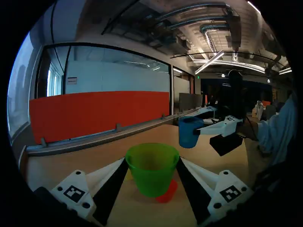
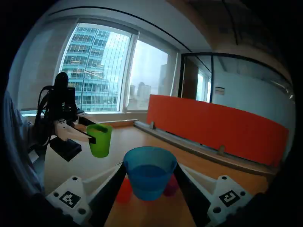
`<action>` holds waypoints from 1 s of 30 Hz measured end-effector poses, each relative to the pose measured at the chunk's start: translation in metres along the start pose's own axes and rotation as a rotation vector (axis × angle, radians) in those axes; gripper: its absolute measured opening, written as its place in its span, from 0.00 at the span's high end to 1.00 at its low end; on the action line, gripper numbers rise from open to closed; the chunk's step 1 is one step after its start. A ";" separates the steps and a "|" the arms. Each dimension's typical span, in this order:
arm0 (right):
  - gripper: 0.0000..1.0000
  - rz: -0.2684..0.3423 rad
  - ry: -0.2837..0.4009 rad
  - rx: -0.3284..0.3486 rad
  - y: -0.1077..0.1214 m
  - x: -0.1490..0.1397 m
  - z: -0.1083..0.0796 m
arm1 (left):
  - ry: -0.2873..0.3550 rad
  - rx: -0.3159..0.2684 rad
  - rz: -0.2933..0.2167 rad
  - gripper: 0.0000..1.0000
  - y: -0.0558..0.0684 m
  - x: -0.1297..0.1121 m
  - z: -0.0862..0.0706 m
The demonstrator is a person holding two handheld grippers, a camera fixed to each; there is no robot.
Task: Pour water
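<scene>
Water (image 2: 148, 184), going by the darker band, sits in the lower part of the blue translucent plastic cup (image 2: 150, 166), and that cup is up off the wooden table (image 1: 75, 162), pinched at mid-height by the right claw (image 2: 150, 172), one finger pressing each side wall. Across from it, the green translucent plastic cup (image 1: 152, 168) is up in the air too, clamped the same way by the left claw (image 1: 152, 162), mouth up and looking empty. The two cups are near each other but apart, both upright, nothing tipping yet.

Handling call: these look like thin, light, smooth plastic. Walls will flex if squeezed hard and could slide in a loose grip, so the mid-wall hold below the rim looks right. The water adds weight low down, and that weight will shift toward the lip on a tilt. Blue rim needs to come over green mouth before tipping.

A small red object (image 1: 169, 193) lies on the table under the green cup; what it is, can't tell.
</scene>
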State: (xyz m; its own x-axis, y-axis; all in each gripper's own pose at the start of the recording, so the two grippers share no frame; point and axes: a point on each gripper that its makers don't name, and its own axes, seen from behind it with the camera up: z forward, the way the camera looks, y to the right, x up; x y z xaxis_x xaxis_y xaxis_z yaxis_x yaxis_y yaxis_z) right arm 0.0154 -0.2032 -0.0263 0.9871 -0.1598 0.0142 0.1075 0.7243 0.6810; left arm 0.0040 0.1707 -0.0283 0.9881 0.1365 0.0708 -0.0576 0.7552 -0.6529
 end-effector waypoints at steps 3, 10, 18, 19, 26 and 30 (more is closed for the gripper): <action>0.09 -0.003 0.013 0.002 0.000 0.007 0.003 | -0.001 -0.005 0.006 0.12 0.004 -0.002 0.000; 0.09 -0.034 0.036 -0.004 0.003 0.021 0.008 | 0.001 -0.016 0.018 0.12 0.011 -0.005 0.001; 0.09 -0.092 0.062 0.009 0.000 0.040 0.016 | 0.004 -0.033 0.019 0.12 0.021 -0.006 0.003; 0.09 -0.105 0.064 0.011 -0.001 0.043 0.017 | 0.004 -0.035 0.020 0.12 0.022 -0.006 0.004; 0.09 -0.190 0.080 0.010 -0.002 0.059 0.022 | 0.001 -0.049 0.021 0.12 0.030 -0.009 0.007; 0.09 -0.229 0.085 0.009 -0.003 0.067 0.025 | 0.001 -0.055 0.020 0.12 0.033 -0.009 0.010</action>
State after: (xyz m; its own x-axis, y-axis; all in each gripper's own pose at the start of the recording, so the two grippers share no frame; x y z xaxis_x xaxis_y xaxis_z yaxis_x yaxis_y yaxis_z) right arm 0.0783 -0.2328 -0.0092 0.9435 -0.2618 -0.2031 0.3291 0.6699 0.6655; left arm -0.0079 0.2010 -0.0434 0.9870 0.1502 0.0566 -0.0690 0.7158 -0.6949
